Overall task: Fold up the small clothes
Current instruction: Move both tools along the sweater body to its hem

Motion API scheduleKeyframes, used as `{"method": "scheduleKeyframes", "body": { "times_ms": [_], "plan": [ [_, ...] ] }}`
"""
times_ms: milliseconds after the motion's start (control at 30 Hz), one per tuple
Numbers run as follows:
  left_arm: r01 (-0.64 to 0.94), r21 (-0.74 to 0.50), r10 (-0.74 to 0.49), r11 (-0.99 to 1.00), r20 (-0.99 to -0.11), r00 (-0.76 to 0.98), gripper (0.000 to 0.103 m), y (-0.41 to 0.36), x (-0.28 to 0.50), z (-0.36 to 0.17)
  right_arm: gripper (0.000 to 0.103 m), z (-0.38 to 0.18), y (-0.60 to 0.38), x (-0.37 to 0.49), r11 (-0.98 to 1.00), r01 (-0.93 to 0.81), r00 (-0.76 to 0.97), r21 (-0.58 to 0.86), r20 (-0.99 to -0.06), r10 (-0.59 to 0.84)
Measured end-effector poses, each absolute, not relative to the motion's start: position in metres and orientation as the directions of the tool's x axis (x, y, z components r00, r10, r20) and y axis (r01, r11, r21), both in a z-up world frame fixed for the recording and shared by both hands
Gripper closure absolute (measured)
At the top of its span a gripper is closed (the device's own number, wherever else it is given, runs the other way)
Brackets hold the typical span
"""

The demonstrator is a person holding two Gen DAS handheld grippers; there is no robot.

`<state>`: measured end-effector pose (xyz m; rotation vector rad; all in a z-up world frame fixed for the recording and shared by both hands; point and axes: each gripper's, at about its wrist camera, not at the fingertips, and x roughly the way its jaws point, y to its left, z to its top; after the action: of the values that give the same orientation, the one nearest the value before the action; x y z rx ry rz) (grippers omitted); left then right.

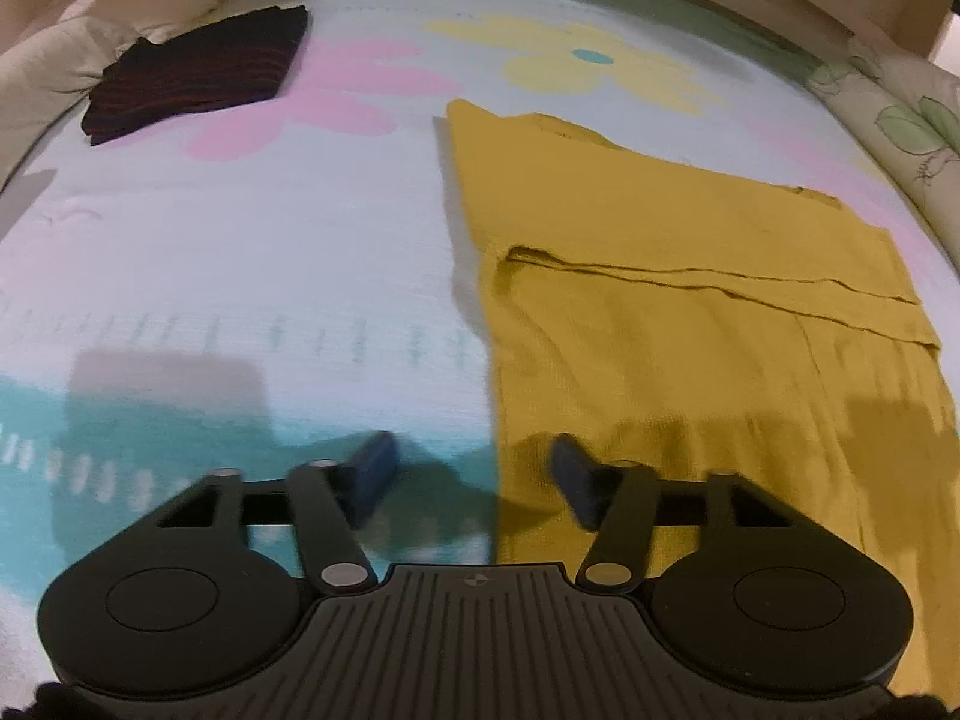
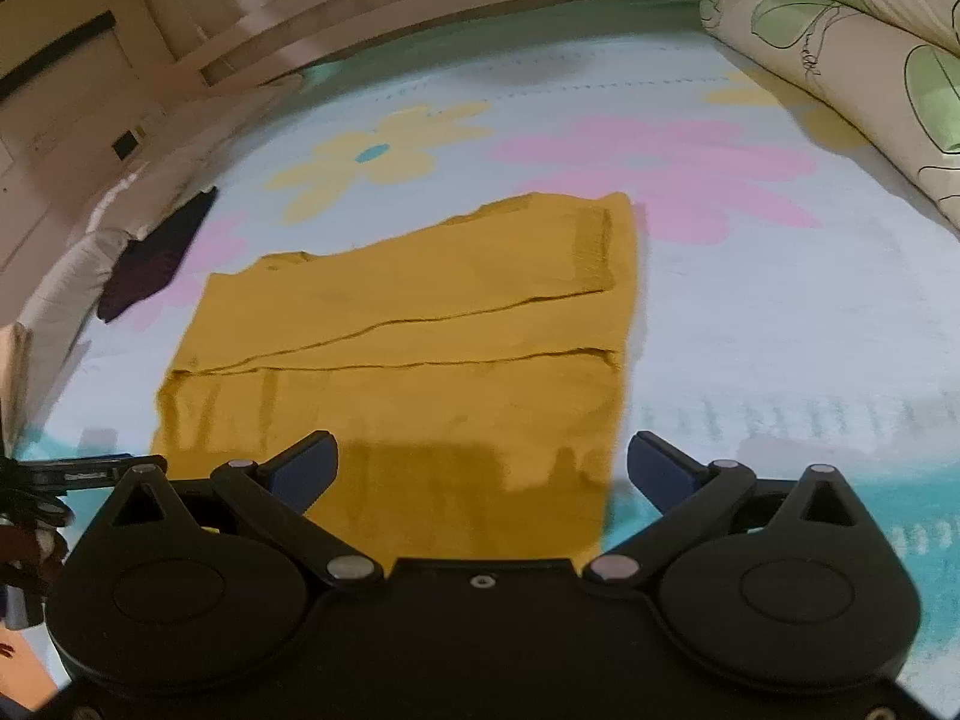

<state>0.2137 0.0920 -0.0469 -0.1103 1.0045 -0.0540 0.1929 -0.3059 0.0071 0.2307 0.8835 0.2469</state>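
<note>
Two claws are ours here, one in each hand, and both views are smeared with blur, so fine weave and seams are hard to read. Our left claw (image 1: 474, 474) has its jaws partly apart, astride the near left edge of the yellow garment (image 1: 690, 300): one blue pad sits over the cloth, the other over the bedspread (image 1: 240, 252), and we cannot tell whether either pad touches the fabric; nothing is pinched between them. Our right claw (image 2: 480, 474) stands wide apart over the garment's near right corner, gripping nothing. The claw bodies cut off the garment's near hem in both views.

The yellow garment (image 2: 408, 312) lies flat on the bed, partly folded, with two overlapping layers whose edges run across it. In the right wrist view the left claw's side peeks in at the left border, half hidden.

Beneath it all spreads a pale blue bedspread (image 2: 780, 312) printed with pink and yellow flowers and a teal band near us. A dark folded garment (image 1: 198, 72), striped faintly red, rests well apart at the bed's far left side (image 2: 156, 252). A rolled quilt with green leaves (image 2: 840, 60) lies along the right side. Wooden panelling rises beyond the bed.
</note>
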Motion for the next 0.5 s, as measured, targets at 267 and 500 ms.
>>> {"method": "scheduleKeyframes", "body": {
  "times_ms": [267, 500],
  "plan": [
    [-0.003, -0.171, -0.143, 0.985, -0.829, 0.541, 0.09, 0.093, 0.208, -0.045, 0.0, 0.006, -0.301, 0.193, 0.939, -0.118, 0.603, 0.323, -0.728, 0.326],
    [-0.026, -0.098, -0.069, 0.995, -0.84, 0.539, 0.102, 0.091, 0.204, -0.046, 0.0, 0.005, -0.302, 0.193, 0.94, -0.112, 0.598, 0.321, -0.734, 0.322]
  ]
}}
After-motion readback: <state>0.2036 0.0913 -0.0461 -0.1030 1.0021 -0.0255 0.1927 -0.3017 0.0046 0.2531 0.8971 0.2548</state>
